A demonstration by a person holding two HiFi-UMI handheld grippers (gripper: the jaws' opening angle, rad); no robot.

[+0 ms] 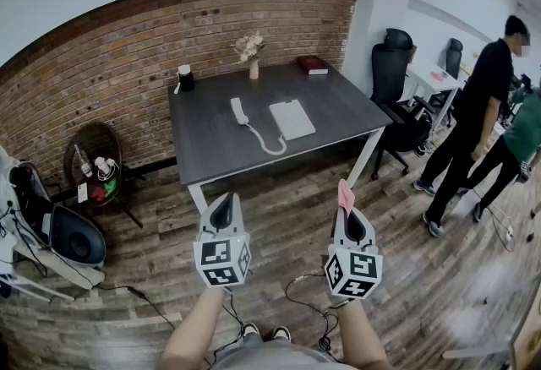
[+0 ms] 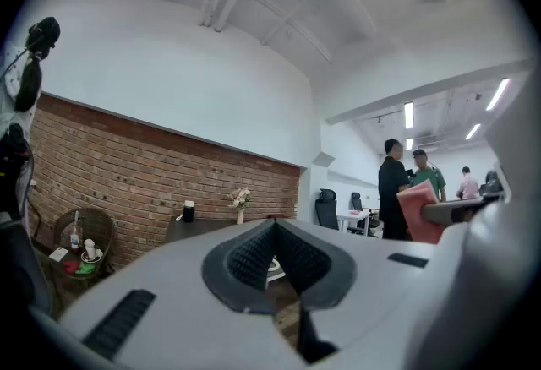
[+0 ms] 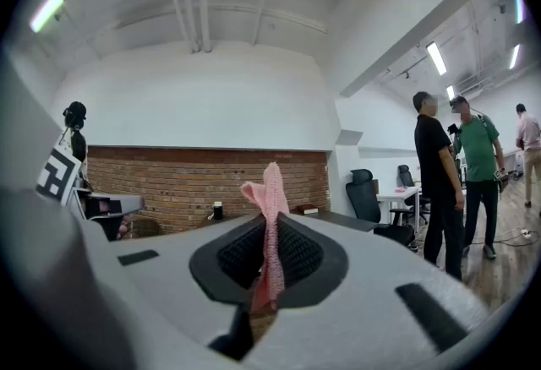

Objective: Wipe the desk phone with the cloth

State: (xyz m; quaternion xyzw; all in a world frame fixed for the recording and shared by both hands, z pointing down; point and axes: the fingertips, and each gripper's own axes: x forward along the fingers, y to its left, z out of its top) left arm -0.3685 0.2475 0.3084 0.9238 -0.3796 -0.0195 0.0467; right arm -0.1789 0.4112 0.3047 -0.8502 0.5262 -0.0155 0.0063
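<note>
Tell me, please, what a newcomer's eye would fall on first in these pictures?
The pink cloth pinched upright in the shut right tool stands out first, low in the head view. Beyond it, the dark desk against the brick wall carries the white desk phone, its handset lying beside the base. A person in black stands at the far right.

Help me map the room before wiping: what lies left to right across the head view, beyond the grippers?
Wicker stand → black container → phone handset → phone base → black office chair → person in black.
</note>
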